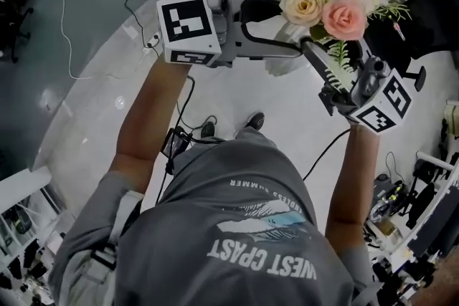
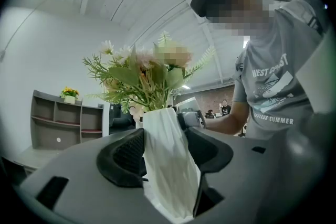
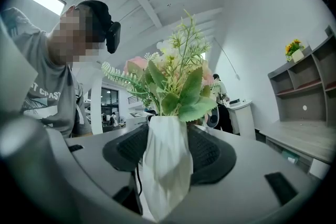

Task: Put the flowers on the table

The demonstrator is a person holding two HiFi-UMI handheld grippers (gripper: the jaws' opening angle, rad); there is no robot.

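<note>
Left gripper (image 2: 165, 157), right gripper (image 3: 168, 157) clamped on white vase (image 1: 278, 62). Keep squeeze even, no tipping flowers (image 1: 326, 0) at upper right

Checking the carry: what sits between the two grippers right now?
The white vase of flowers, gripped by left gripper and right gripper; clearest in head view.

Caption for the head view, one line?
Left gripper and right gripper jointly hold a white faceted vase of pink and cream flowers.

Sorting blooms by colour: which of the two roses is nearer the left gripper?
The cream rose, left of the pink rose in the head view.
</note>
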